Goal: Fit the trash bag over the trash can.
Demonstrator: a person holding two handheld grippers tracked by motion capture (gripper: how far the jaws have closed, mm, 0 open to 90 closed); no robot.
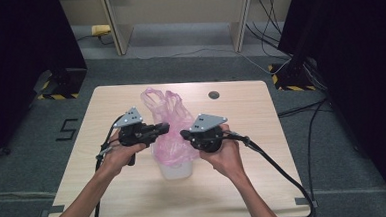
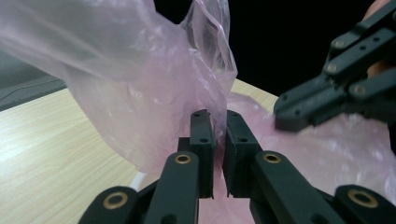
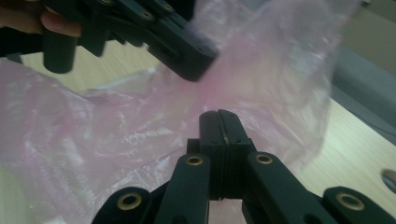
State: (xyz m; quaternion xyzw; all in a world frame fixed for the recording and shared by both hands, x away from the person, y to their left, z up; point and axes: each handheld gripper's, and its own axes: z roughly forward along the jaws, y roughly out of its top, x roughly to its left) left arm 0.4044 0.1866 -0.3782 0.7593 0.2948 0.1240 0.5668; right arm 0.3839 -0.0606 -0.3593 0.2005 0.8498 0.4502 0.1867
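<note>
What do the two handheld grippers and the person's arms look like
Both the left gripper and right gripper are black, each topped by a grey three-cornered plate with small dots. Their fingers are flat black bars on brass-coloured pivots. Black cables trail back. The forearms are bare, no sleeves.

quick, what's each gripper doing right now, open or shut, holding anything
left gripper: shut on the pink plastic bag.
right gripper: shut, jaws pressed together; whether bag film is pinched between them cannot be told.

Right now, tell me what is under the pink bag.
Under the pink bag stands a pale translucent container on the table; its lower part shows. The film covers its top, and any contents cannot be seen.
</note>
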